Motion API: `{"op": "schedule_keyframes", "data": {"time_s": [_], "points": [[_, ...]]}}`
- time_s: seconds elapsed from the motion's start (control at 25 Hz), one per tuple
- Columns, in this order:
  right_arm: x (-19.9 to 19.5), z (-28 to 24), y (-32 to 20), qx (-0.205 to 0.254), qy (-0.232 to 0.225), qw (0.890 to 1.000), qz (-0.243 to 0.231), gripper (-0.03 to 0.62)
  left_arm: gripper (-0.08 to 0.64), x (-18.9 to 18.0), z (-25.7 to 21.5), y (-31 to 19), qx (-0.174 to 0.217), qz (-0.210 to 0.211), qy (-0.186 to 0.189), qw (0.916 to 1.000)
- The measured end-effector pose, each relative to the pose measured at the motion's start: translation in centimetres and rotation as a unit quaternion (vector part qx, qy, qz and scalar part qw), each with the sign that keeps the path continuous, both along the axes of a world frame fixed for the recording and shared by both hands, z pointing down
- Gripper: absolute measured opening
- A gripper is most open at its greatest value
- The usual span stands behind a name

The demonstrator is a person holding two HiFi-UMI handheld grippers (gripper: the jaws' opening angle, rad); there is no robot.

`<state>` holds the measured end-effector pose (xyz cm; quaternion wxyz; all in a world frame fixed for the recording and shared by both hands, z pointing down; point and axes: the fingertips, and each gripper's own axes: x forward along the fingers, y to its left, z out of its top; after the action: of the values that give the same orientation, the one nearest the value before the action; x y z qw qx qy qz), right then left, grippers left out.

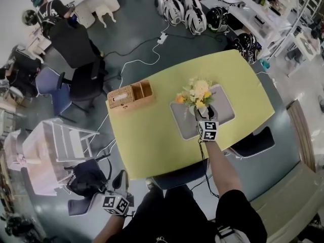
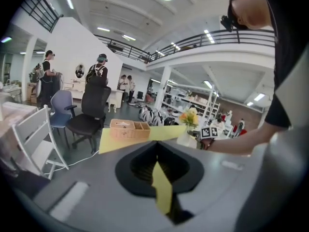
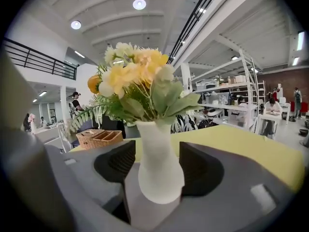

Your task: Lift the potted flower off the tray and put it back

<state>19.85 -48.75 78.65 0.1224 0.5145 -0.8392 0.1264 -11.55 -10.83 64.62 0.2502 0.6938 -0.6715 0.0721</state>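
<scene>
The potted flower [image 1: 198,93], yellow and white blooms in a white vase [image 3: 159,163], stands upright on a grey tray [image 1: 226,110] on the yellow-green table [image 1: 152,135]. My right gripper [image 1: 204,116] reaches in from the table's near edge. Its jaws stand wide, one on each side of the vase's belly, and the pads [image 3: 203,170] do not press on it. In the right gripper view the right gripper [image 3: 157,158] frames the vase on the tray [image 3: 145,211]. My left gripper [image 1: 120,180] hangs low off the table's near left corner. The left gripper [image 2: 157,146] is shut on nothing.
A wicker basket [image 1: 130,95] with compartments sits on the table's left part. Office chairs [image 1: 83,85] and a white folding chair [image 1: 63,140] stand left of the table, and another chair [image 1: 253,143] is tucked under its near right side. Cables and helmets [image 1: 185,9] lie on the floor beyond.
</scene>
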Motion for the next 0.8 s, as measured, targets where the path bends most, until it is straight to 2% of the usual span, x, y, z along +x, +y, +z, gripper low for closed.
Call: {"op": "schedule_keyframes", "data": {"time_s": [0.2, 0.32, 0.8], "points": [[-0.9, 0.3, -1.9, 0.012, 0.000, 1.000, -0.008, 0.285, 0.006, -0.1, 1.0, 0.2, -0.016, -0.017, 0.002, 0.9997], [-1.1, 0.4, -2.0, 0.020, 0.001, 1.000, -0.008, 0.224, 0.006, 0.0, 1.2, 0.3, -0.019, -0.027, 0.007, 0.9994], [-0.3, -1.0, -1.4, 0.040, 0.009, 0.999, 0.009, 0.210, 0.006, -0.2, 1.2, 0.3, -0.017, -0.015, 0.005, 0.9997]]}}
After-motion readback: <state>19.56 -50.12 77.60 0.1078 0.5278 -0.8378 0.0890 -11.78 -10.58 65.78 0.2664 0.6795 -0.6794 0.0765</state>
